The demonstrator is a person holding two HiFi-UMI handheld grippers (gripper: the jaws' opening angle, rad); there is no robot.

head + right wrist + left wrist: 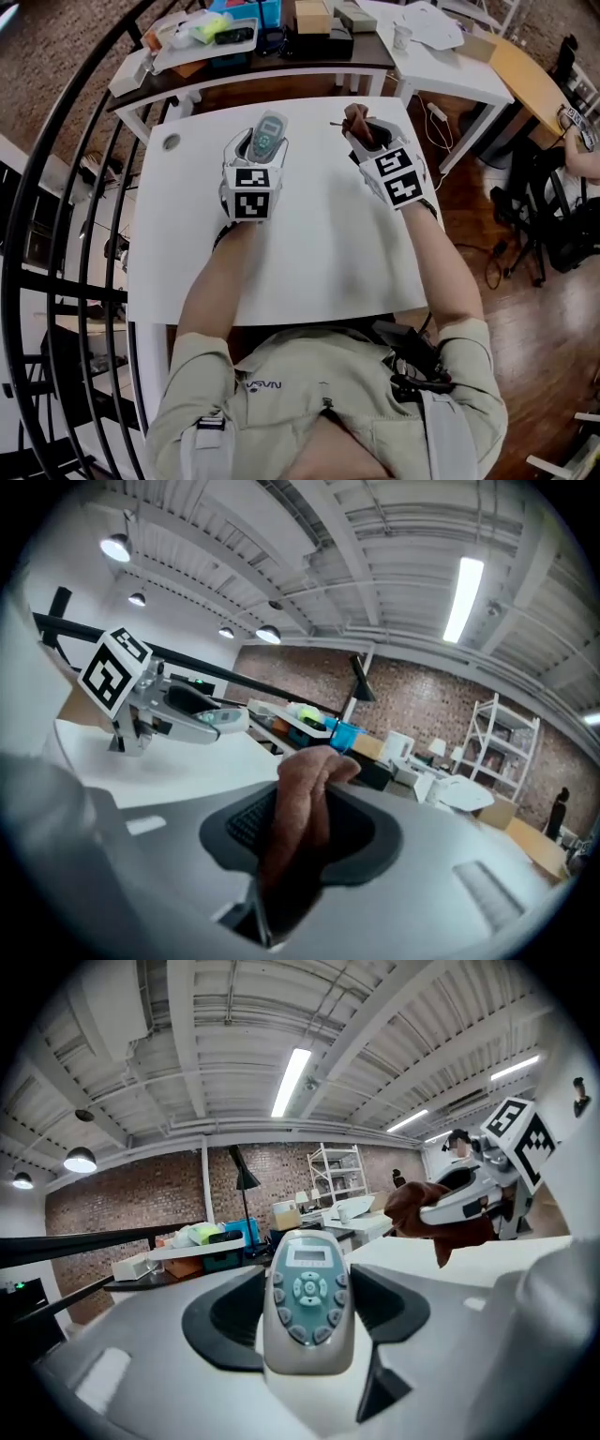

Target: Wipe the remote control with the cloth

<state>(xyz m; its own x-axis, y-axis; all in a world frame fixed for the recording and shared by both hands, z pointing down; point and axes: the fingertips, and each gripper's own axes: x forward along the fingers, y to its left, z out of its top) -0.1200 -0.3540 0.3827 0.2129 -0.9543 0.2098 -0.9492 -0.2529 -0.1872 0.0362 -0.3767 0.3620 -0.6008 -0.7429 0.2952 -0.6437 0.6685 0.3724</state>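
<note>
Head view: my left gripper (260, 148) jaws clamp the remote control (269, 132), right gripper (362, 131) jaws pinch the cloth (355, 116), over the table (309, 258).

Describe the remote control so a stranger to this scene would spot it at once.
Start at the white table before the person, then find the left gripper over its far half. The remote control is held between its jaws: a pale grey handset with a small screen above teal buttons. The right gripper beside it holds only a brown cloth.
</note>
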